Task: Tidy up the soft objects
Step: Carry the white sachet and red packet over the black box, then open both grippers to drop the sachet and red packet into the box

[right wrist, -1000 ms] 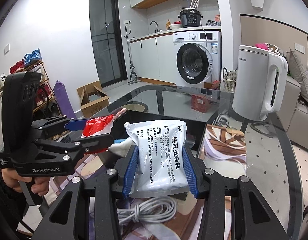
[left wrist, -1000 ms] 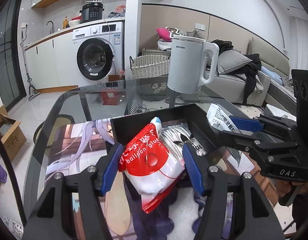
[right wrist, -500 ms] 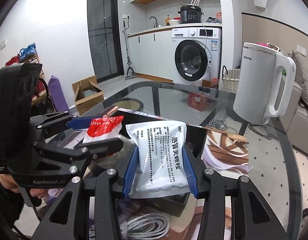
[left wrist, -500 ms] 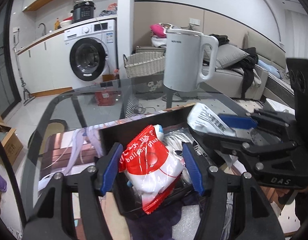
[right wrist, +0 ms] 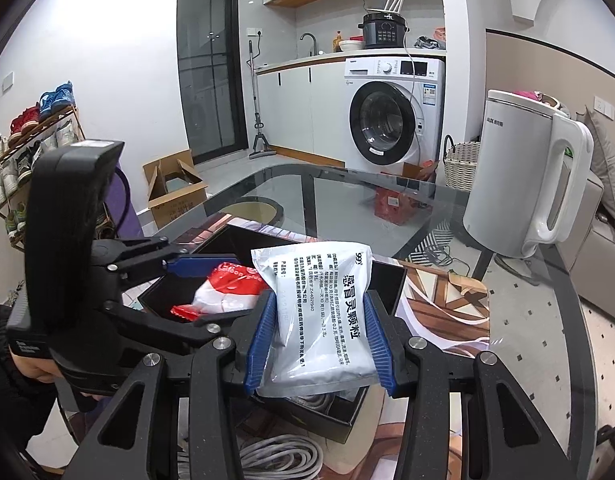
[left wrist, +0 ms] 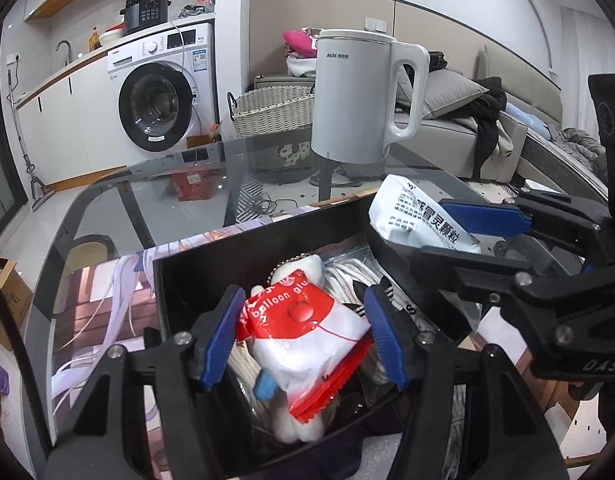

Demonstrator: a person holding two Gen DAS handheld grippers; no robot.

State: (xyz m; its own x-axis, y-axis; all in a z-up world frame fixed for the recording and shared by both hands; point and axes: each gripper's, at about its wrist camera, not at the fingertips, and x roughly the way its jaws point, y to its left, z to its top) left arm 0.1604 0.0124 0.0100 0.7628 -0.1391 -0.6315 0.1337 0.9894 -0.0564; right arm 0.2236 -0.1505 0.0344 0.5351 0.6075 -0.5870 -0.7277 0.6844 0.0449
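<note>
Both clamped: left gripper [left wrist: 303, 336] pinches red-white packet [left wrist: 307, 332], right gripper [right wrist: 319, 340] white pouch [right wrist: 323, 312].

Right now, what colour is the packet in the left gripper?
Red and white packet, clamped in the left gripper; clearest in the left wrist view.

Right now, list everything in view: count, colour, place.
balloon glue packet: one, red and white, held over the black box
medicine sachet: one, white with black print, held over the box's right side
black box: one, on the printed mat, holding a plush toy and bagged cords
plush toy: one, white, inside the box
kettle: one, white, far end of the table
glass table: one, dark, under everything
grey cable: one coil, on the mat near the box
washing machine: one, white, background
left gripper: shut on the packet
right gripper: shut on the sachet
</note>
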